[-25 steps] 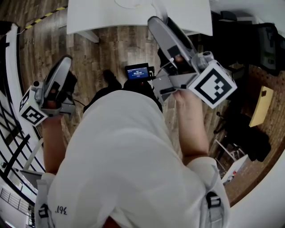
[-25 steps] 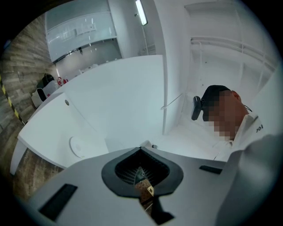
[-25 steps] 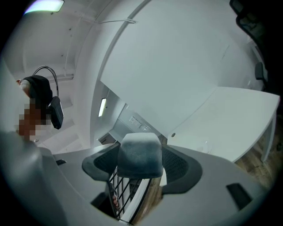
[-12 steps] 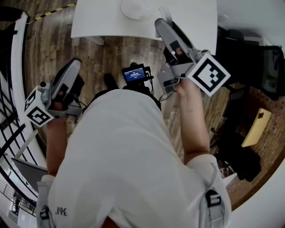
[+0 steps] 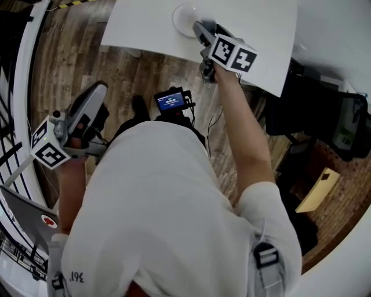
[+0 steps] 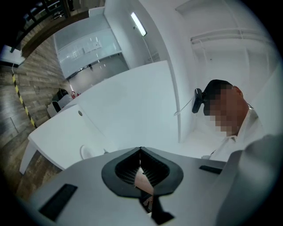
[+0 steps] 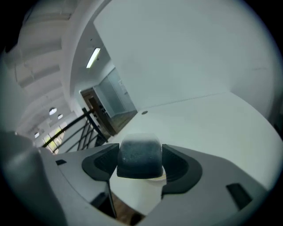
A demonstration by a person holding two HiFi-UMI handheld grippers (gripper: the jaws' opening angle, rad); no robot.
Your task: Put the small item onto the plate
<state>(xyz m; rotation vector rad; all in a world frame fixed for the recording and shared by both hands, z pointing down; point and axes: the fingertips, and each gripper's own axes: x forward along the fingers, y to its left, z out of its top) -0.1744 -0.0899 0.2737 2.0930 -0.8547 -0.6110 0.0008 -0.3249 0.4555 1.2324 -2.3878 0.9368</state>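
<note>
Head view: right gripper (image 5: pixel 201 30) grips item (image 7: pixel 140 158) by plate (image 5: pixel 183 17).

The white table (image 5: pixel 139 29) stands on wooden floor (image 5: pixel 124 72) and bears a white plate (image 5: pixel 182 17).

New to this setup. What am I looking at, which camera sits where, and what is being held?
There is no robot here. A person holds a hand tool with two jaws in each hand. The head view comes from a camera on the person's head, looking down at a white table with a white plate on it. The other two cameras ride on the tools and look along their jaws. The right gripper is stretched out to the plate, and its own view shows its jaws closed on a small dark item. The left gripper is off to the side, away from the table, with its jaws shut.
</note>
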